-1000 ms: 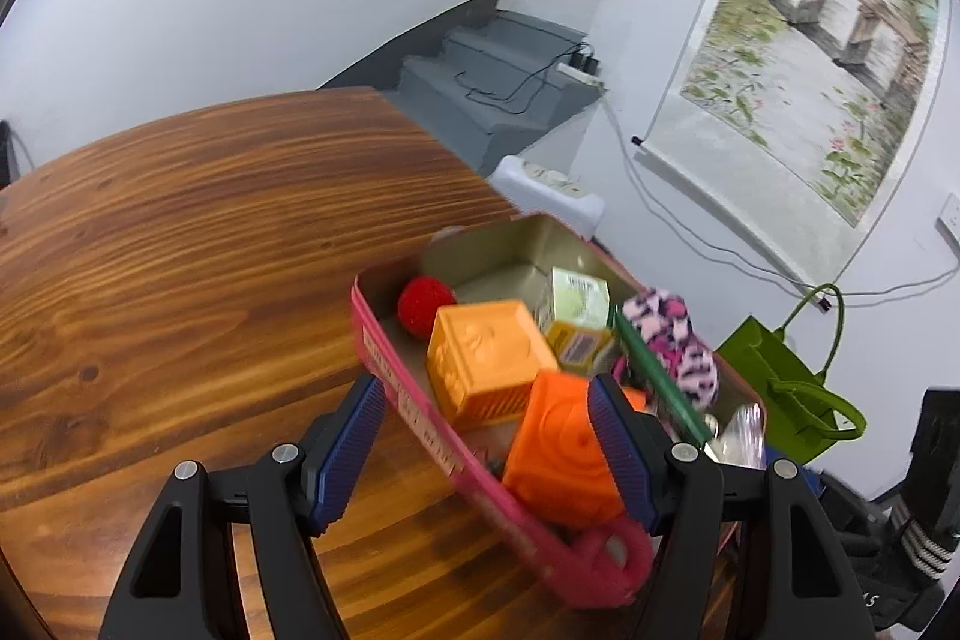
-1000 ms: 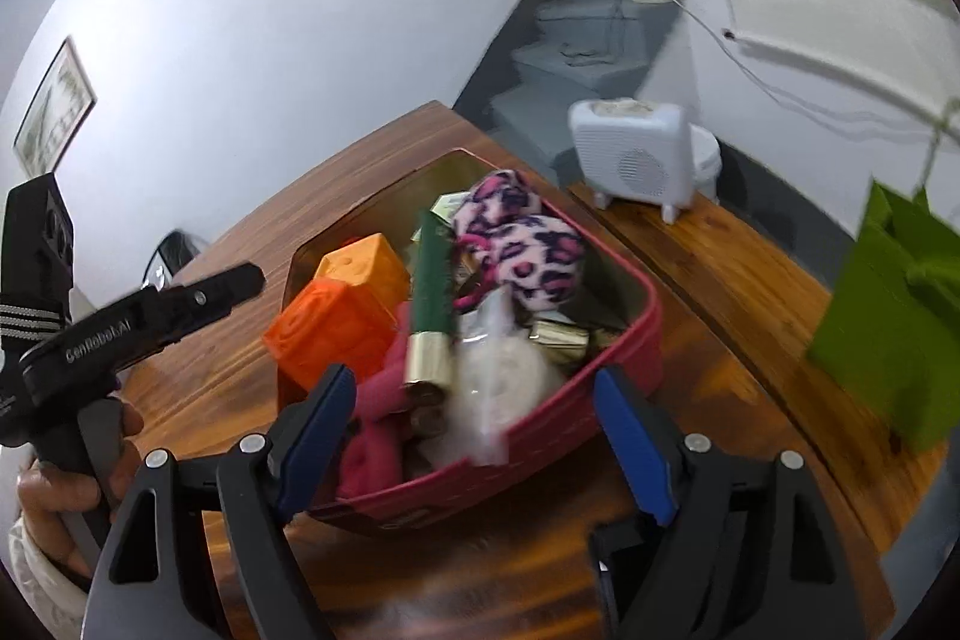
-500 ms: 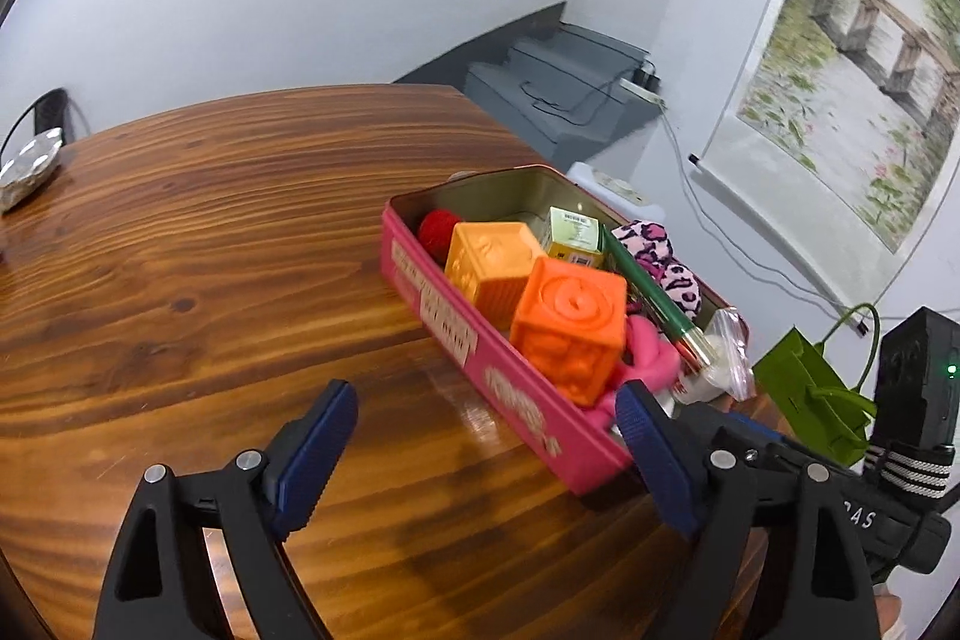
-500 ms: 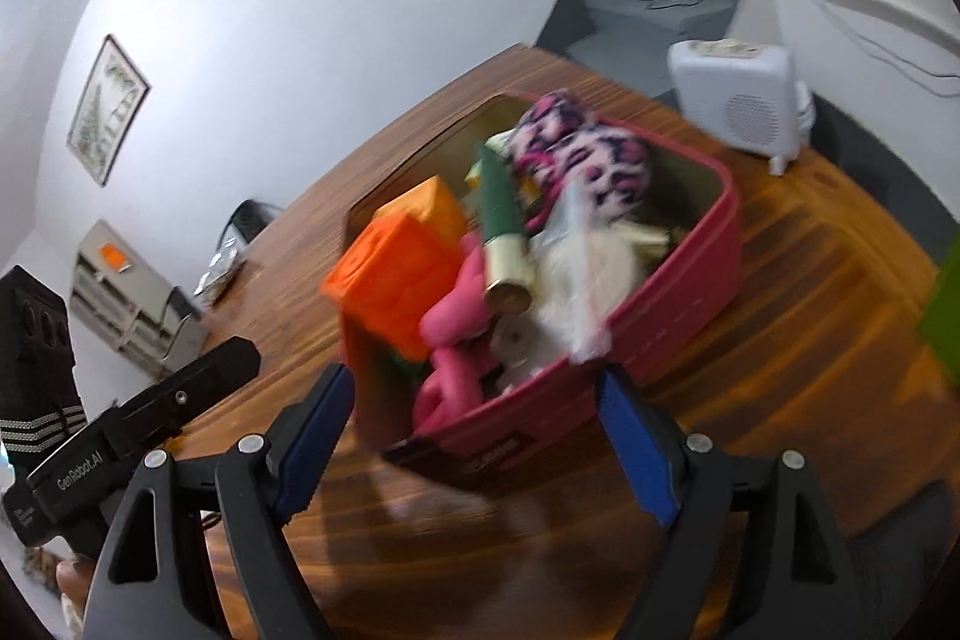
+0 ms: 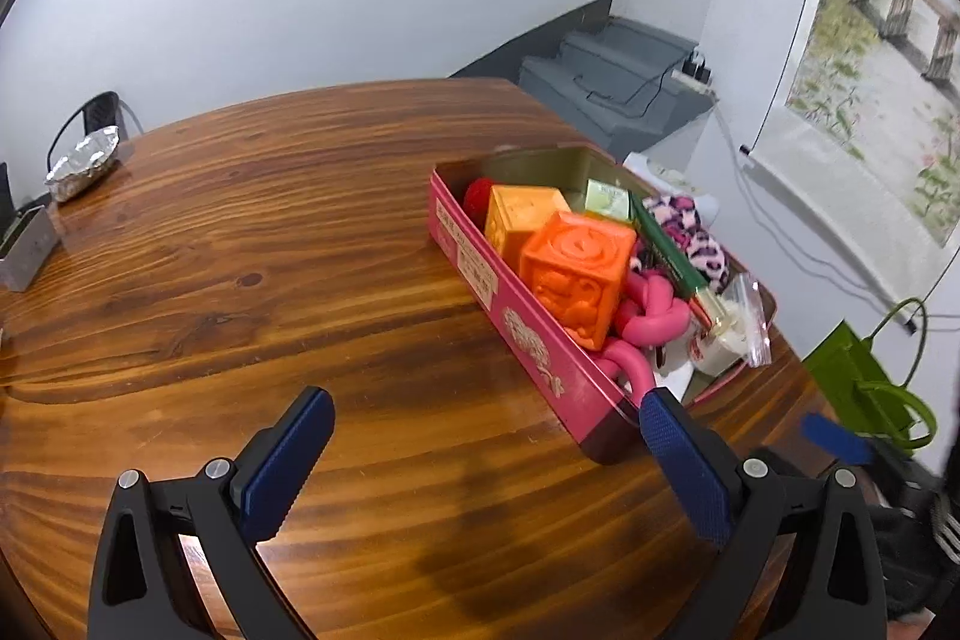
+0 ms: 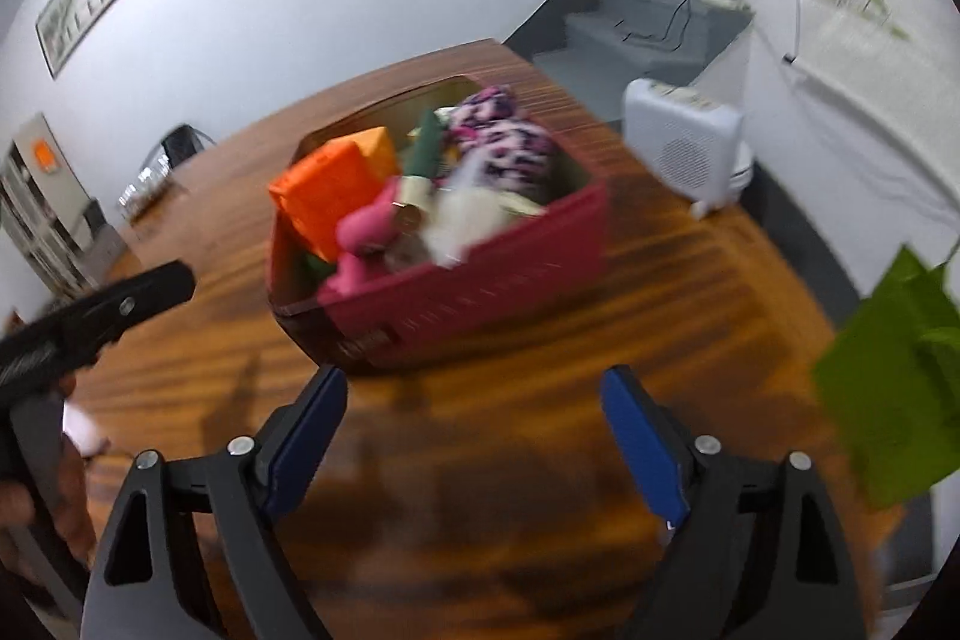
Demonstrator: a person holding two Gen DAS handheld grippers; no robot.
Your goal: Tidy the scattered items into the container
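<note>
A pink tin (image 5: 510,310) stands on the wooden table (image 5: 270,232) and holds two orange cubes (image 5: 576,274), a red ball (image 5: 477,196), a leopard-print scrunchie (image 5: 690,232), a green pen (image 5: 666,250) and a pink twisted toy (image 5: 651,316). My left gripper (image 5: 483,406) hovers in front of the tin, jaws opening, with only bare wood between them; the tin's near corner is beside its right finger. In the blurred right wrist view the tin (image 6: 480,274) lies ahead of my right gripper (image 6: 474,382), whose jaws are opening with nothing between them.
A foil bowl (image 5: 81,163) and a grey metal box (image 5: 24,250) sit at the table's far left. A green bag (image 6: 894,370) hangs beyond the table's right edge, with a white heater (image 6: 684,142) and grey steps (image 5: 612,82) behind.
The left gripper widened and drew back from the darker orange cube, which now rests in the tin. The right gripper pulled back from the tin and opened slightly.
</note>
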